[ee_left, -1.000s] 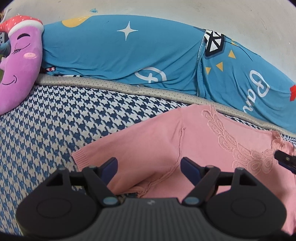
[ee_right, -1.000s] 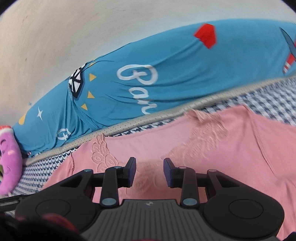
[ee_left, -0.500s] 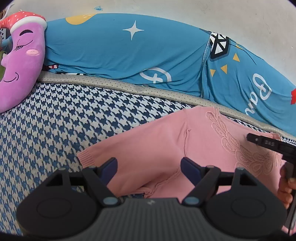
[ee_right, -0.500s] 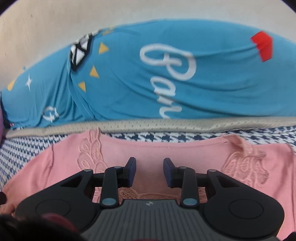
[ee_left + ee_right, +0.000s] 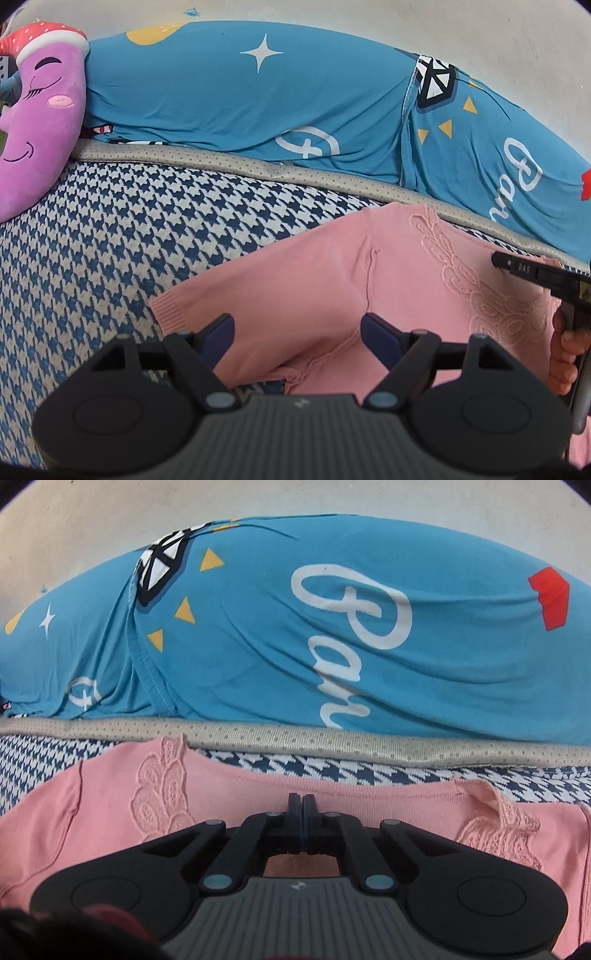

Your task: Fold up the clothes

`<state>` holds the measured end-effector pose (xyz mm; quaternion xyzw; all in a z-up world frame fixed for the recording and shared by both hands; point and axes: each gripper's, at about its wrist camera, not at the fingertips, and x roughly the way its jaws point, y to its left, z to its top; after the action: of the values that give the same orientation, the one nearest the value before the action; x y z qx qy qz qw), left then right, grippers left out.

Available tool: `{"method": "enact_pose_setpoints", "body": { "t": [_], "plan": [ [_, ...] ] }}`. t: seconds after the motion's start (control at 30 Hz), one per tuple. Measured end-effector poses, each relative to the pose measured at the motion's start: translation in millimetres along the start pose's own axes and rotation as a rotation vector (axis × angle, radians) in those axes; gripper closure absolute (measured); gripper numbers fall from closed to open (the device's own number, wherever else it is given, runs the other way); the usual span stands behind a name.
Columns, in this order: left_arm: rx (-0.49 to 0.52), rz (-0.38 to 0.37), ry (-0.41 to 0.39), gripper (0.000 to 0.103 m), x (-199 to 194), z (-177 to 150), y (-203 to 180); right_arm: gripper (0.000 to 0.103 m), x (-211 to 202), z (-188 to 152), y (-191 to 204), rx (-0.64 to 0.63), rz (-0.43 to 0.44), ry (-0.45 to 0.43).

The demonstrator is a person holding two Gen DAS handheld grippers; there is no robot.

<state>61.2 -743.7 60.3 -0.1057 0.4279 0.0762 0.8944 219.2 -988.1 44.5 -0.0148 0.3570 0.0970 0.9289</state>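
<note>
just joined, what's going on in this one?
A person with a handheld gripper in each hand is folding a pink sweater laid flat on a houndstooth bed cover. The right gripper is shut at the neckline, apparently pinching it. The left gripper is open over the sleeve, gripping nothing.

Right hand-held gripper at lower centre, fingers pressed together over the pink top near its neckline — whether fabric is pinched, can't tell. Lace trim left and right. Houndstooth bed cover behind, blue printed pillow across upper frame.
</note>
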Motion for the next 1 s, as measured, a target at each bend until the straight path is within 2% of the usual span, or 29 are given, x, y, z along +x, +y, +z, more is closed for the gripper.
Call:
{"method": "enact_pose_setpoints", "body": {
  "t": [0.17,0.33,0.4,0.5,0.57,0.63,0.73,0.87,1.0],
  "plan": [
    [0.003,0.002,0.004,0.025,2.5,-1.3,-1.8,0.100,7.3,10.2,3.8,0.032,-0.045,-0.027],
    [-0.001,0.004,0.009,0.025,4.8,-0.7,-1.6,0.100,13.9,19.3,0.1,0.073,-0.040,-0.011],
    [-0.002,0.004,0.009,0.025,4.7,-0.8,-1.6,0.100,13.3,19.4,-0.4,0.075,-0.031,-0.009],
    [-0.002,0.004,0.009,0.025,4.5,-0.9,-1.7,0.099,0.7,18.0,-9.0,0.151,0.025,-0.031],
    [-0.003,0.004,0.009,0.025,4.3,-1.0,-1.8,0.099,-9.8,18.0,-18.8,0.177,0.032,-0.050],
    [-0.003,0.004,0.010,0.025,4.2,-1.1,-1.9,0.094,-20.0,18.1,-28.2,0.174,0.031,-0.062],
    [-0.002,0.004,0.010,0.025,4.3,-1.1,-2.2,0.090,-33.6,19.1,-41.3,0.118,-0.040,-0.080],
    [-0.001,0.005,0.009,0.025,4.4,-1.1,-2.8,0.075,-43.7,18.2,-60.3,0.104,-0.080,-0.092],
    [0.001,0.006,0.009,0.025,4.6,-1.1,-3.4,0.074,-43.5,14.7,-69.3,0.046,-0.135,-0.075]
  ]
}}
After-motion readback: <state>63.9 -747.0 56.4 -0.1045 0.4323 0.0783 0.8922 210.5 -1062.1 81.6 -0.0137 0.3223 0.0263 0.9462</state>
